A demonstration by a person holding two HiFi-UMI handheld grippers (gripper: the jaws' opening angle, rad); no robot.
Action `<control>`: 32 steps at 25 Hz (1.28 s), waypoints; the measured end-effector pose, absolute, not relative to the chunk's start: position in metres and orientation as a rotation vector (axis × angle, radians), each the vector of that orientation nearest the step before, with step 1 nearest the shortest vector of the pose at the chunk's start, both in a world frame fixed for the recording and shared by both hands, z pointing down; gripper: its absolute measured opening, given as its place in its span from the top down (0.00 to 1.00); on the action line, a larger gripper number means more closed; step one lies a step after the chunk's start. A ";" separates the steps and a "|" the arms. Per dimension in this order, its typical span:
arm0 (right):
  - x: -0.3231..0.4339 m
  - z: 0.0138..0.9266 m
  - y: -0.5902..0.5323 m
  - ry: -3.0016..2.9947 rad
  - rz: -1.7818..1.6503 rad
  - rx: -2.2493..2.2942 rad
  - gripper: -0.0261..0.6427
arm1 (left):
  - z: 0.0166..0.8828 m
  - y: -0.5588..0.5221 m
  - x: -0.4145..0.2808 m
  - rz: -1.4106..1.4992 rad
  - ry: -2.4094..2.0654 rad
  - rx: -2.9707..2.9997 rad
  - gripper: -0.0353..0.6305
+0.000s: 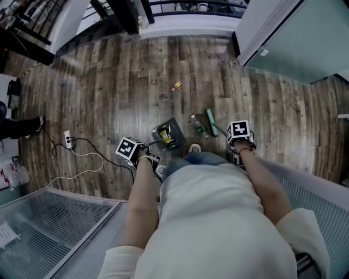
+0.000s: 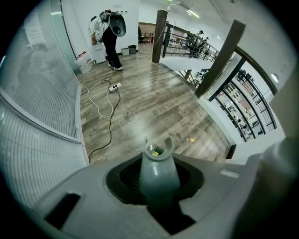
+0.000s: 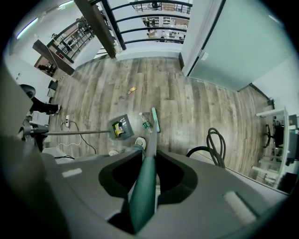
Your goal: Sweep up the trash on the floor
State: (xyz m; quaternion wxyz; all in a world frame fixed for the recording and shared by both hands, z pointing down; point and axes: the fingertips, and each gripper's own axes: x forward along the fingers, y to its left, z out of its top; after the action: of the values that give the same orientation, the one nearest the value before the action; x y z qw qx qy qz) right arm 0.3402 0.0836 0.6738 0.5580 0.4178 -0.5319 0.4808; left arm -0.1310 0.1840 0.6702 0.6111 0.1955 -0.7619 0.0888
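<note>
My left gripper (image 1: 136,152) (image 2: 158,182) is shut on the grey handle (image 2: 158,170) of a long dustpan. Its pan (image 1: 168,134) (image 3: 120,127) rests on the wooden floor with yellow trash inside. Shut on the green broom handle (image 3: 144,186) is my right gripper (image 1: 240,140) (image 3: 147,179). The broom head (image 1: 211,122) (image 3: 155,120) lies on the floor right of the pan. A small plastic bottle (image 1: 197,125) (image 3: 144,121) lies between pan and broom head. A yellow-red wrapper (image 1: 176,85) (image 2: 190,139) (image 3: 132,89) lies farther out on the floor.
A power strip with white and black cables (image 1: 68,140) (image 2: 110,100) lies to the left. Glass partitions (image 1: 49,218) stand close behind and at the right. A railing (image 1: 180,8) edges the floor ahead. A person (image 2: 110,32) stands far off. A coiled hose (image 3: 215,144) lies at right.
</note>
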 end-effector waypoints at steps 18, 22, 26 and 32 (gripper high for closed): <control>0.306 0.678 0.093 -1.291 1.222 0.933 0.82 | 0.674 0.182 -0.131 0.199 -1.768 0.458 0.82; 0.300 0.676 0.093 -1.297 1.254 0.927 0.82 | 0.676 0.180 -0.124 0.190 -1.746 0.447 0.82; 0.293 0.675 0.095 -1.303 1.294 0.912 0.82 | 0.673 0.176 -0.122 0.200 -1.761 0.452 0.82; 0.280 0.675 0.100 -1.320 1.295 0.863 0.82 | 0.677 0.177 -0.123 0.206 -1.773 0.462 0.81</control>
State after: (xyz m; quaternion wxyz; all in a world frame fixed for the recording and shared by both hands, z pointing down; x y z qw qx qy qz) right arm 0.2803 0.1001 0.6751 0.5233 0.3604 -0.5512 0.5408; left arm -0.1235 0.1768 0.6766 0.6044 0.1994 -0.7661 0.0892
